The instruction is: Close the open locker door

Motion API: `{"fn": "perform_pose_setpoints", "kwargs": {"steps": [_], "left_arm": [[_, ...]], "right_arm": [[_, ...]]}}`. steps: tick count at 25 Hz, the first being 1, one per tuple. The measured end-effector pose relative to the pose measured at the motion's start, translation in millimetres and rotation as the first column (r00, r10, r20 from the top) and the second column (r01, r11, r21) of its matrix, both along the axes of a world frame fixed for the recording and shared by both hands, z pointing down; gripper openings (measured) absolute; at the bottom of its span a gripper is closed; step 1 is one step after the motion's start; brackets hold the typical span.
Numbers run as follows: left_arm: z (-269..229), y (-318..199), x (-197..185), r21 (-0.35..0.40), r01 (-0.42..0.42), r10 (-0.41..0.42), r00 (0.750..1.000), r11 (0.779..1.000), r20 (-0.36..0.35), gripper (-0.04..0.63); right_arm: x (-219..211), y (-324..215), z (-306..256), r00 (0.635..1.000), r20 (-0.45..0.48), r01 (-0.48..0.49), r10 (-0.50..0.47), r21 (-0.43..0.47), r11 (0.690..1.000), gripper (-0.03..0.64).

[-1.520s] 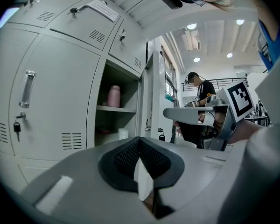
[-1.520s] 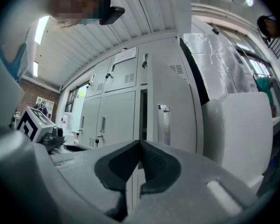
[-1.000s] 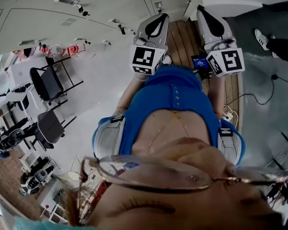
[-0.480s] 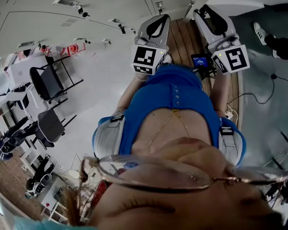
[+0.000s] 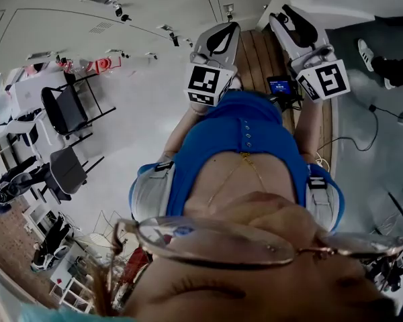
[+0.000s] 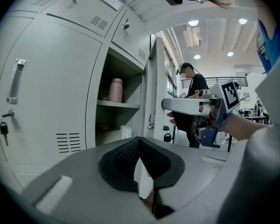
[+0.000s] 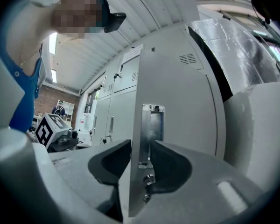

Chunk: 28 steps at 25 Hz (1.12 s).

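— Which one has the grey metal locker door (image 7: 177,101)?

— The right gripper (image 7: 140,146): the door's upright free edge stands between its jaws, pinched, I think (silver latch plate (image 7: 151,125) included). The left gripper (image 6: 139,143), jaws together and empty, hangs aside, facing the open compartment (image 6: 119,120).

The person wears a blue top (image 5: 245,123) with a row of small buttons (image 5: 247,137), pale grey sleeves (image 5: 150,194), a thin chain necklace (image 5: 236,172) and thin-rimmed glasses (image 5: 215,241). The left hand-held gripper (image 5: 223,32) and right hand-held gripper (image 5: 287,17) are pale grey, with black pads (image 6: 123,160) and a white cube (image 5: 205,84) bearing black square markers.
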<state>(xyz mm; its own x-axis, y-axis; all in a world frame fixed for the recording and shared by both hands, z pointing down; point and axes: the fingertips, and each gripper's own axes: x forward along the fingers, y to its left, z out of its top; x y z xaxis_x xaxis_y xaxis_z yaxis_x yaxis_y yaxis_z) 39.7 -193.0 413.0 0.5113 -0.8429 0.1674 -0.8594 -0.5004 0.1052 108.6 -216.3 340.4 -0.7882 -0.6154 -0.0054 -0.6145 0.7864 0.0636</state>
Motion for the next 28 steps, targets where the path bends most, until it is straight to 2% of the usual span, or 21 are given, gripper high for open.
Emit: {"fn": "perform_pose_setpoints", "kwargs": {"steps": [16,28], "left_arm": [[-0.8,-16.2,-43.3,-0.001,0.070,-0.070,0.998,0.998,-0.010,-0.005],[1.7,-32.7,-78.1,-0.011,0.097,-0.097,0.995,0.995,-0.016,-0.003]], "right_arm": [[-46.1,-25.7,0.6,0.998,0.020,0.062,-0.062,-0.022,0.998,0.114],[-75.7,-49.5,0.1,0.998,0.030,0.064,-0.063,-0.030,0.998,0.109]]}}
